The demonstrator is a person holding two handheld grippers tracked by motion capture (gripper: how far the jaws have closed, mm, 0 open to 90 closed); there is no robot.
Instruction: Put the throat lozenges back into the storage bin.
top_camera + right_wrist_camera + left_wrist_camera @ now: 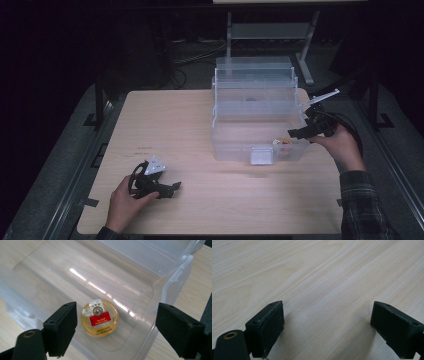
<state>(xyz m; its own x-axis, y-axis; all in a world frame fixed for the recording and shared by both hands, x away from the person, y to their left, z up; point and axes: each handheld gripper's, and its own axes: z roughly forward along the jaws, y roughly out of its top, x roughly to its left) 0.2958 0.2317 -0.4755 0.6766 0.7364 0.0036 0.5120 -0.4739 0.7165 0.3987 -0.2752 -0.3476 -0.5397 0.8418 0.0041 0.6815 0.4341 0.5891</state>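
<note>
A clear plastic box [235, 145] stands open on the wooden table, its lid tilted up at the back. A small round tin [99, 318] with a gold rim and red label lies flat on the box's floor, near its front right corner [283, 143]. My right gripper [300, 133] hovers over that corner, and its jaws [116, 308] stand open, wide apart above the tin and clear of it. My left gripper [172, 187] rests on the table near the front left, open, with only bare wood between its jaws [327, 305].
The wooden table [170, 125] has bare surface left of the box and along the front. A white latch [261, 155] sits on the box's front wall. Dark floor, cables and a metal stand [270, 30] lie beyond the far edge.
</note>
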